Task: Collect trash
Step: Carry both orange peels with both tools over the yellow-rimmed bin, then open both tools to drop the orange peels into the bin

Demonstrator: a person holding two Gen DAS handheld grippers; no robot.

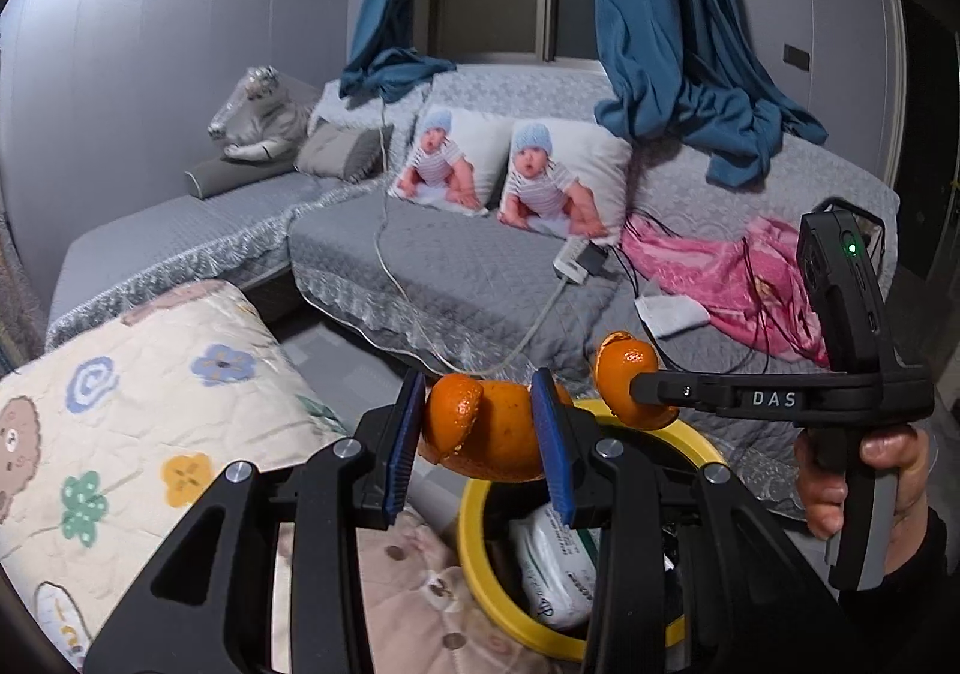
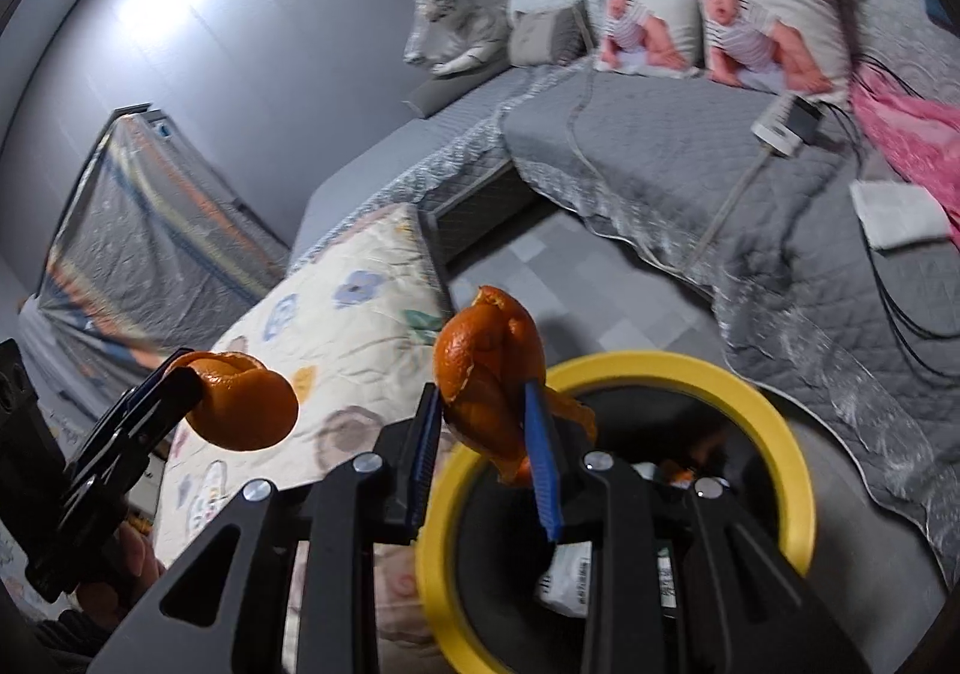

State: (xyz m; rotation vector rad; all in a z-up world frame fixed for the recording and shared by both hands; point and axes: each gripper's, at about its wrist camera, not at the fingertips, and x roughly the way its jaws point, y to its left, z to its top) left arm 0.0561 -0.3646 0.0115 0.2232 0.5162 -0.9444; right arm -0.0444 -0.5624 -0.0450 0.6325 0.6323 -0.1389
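Note:
My left gripper (image 1: 477,434) is shut on a piece of orange peel (image 1: 486,434), held above the near rim of a yellow-rimmed black bin (image 1: 474,530). My right gripper (image 2: 486,422) is shut on another curled orange peel (image 2: 489,374), above the left rim of the same bin (image 2: 786,470). In the left wrist view the right gripper (image 1: 639,389) comes in from the right with its peel (image 1: 624,374) over the bin's far rim. In the right wrist view the left gripper (image 2: 180,374) with its peel (image 2: 246,410) shows at lower left. A white packet (image 1: 558,572) lies inside the bin.
A grey quilted sofa (image 1: 456,260) fills the back, with two baby-print cushions (image 1: 564,182), a power strip (image 1: 573,257) with cables, a pink cloth (image 1: 720,278) and a white folded item (image 1: 672,314). A floral quilt (image 1: 138,410) lies to the left. Blue curtains (image 1: 672,44) hang behind.

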